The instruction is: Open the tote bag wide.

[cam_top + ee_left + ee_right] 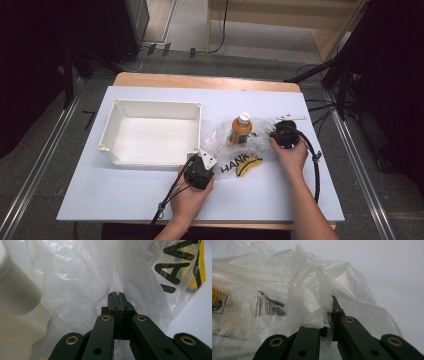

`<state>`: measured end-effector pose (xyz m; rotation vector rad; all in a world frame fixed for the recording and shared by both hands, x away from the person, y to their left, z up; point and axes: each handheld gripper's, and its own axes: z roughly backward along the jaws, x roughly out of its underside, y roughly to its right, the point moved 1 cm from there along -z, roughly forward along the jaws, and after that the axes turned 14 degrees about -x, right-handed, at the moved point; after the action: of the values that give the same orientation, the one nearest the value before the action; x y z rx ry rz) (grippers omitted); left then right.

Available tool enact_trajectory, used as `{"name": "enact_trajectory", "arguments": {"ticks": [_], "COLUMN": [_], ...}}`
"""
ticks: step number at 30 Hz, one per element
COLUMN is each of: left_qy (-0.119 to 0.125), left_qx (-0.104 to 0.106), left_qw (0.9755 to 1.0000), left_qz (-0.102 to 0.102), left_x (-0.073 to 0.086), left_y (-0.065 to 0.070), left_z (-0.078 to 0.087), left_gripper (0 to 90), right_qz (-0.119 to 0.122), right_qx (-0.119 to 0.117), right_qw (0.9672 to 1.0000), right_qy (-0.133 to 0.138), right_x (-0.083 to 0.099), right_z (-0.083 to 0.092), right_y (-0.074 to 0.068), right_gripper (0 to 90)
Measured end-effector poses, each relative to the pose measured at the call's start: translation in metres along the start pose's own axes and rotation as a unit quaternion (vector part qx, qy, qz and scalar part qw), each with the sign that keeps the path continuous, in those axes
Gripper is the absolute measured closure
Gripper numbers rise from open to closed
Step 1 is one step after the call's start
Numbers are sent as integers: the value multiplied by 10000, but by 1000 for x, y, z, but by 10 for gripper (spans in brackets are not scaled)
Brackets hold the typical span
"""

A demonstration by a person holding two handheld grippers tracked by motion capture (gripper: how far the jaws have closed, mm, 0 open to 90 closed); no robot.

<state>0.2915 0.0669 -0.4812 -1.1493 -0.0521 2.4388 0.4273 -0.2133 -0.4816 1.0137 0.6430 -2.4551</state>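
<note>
A white table top (125, 195) lies on a wooden table (200, 81), whose bare edge shows along the far side. Grey carpet (260, 62) surrounds the table. Beyond it stands pale wooden shelving (300, 15); black cables (320, 107) and dark stands (345, 75) crowd its right side. Metal rails (35, 170) flank it.
</note>
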Motion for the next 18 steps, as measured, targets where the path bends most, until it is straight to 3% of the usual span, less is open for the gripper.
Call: {"name": "enact_trajectory", "arguments": {"ticks": [3, 8, 11, 13, 16, 18], "left_qy": [56, 437, 556, 722, 870, 845], "left_qx": [155, 259, 322, 495, 646, 699], "left_qw": [9998, 9983, 9971, 9944, 9916, 9915], "left_qz": [146, 291, 417, 586, 702, 697], "left_x": [0, 1, 0, 0, -3, -4], "left_y": [-3, -5, -5, -6, -5, -4], "left_z": [2, 11, 16, 19, 25, 25], "left_gripper": [899, 733, 634, 584, 551, 540], "right_qz": [38, 106, 176, 214, 265, 286], "right_qx": [-144, -354, -388, -456, -535, -589], "right_qw": [9998, 9983, 9964, 9942, 9915, 9897], "right_qy": [132, 449, 728, 947, 1155, 1271], "right_x": [3, 2, -1, -3, -5, -4], "right_z": [1, 18, 33, 44, 57, 65], "right_y": [1, -4, -9, -14, -22, -28], "right_gripper": [786, 489, 464, 446, 401, 395]}}
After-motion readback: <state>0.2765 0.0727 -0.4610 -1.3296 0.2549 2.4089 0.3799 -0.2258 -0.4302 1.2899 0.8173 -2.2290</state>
